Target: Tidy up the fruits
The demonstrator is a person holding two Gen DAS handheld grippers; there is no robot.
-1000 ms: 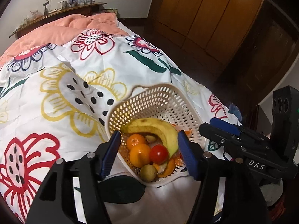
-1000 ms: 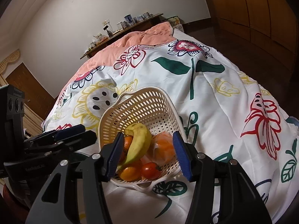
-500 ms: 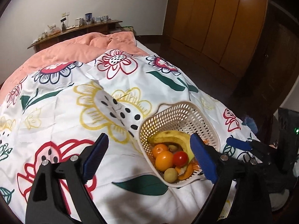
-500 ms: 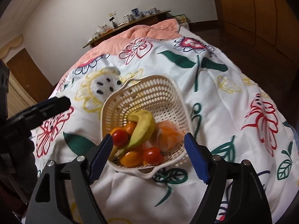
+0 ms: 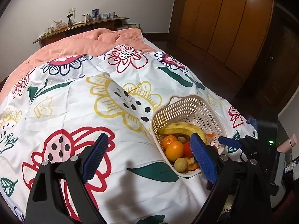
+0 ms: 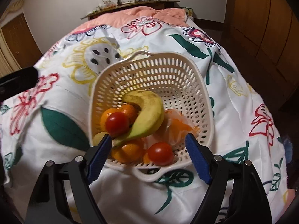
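The fruit sits heaped in the near end of the tilted basket point(image 6: 186, 71) on the bed point(image 5: 74, 112), banana point(image 6: 149, 108) on top. The right gripper point(image 6: 147, 155) hovers over it and the left gripper point(image 5: 147, 158) alongside; both have just been opening their fingers, nothing between, likely ready to pick.

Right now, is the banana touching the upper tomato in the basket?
Touching. The right wrist view shows the banana curving right against the upper tomato, with no gap between them in the basket.
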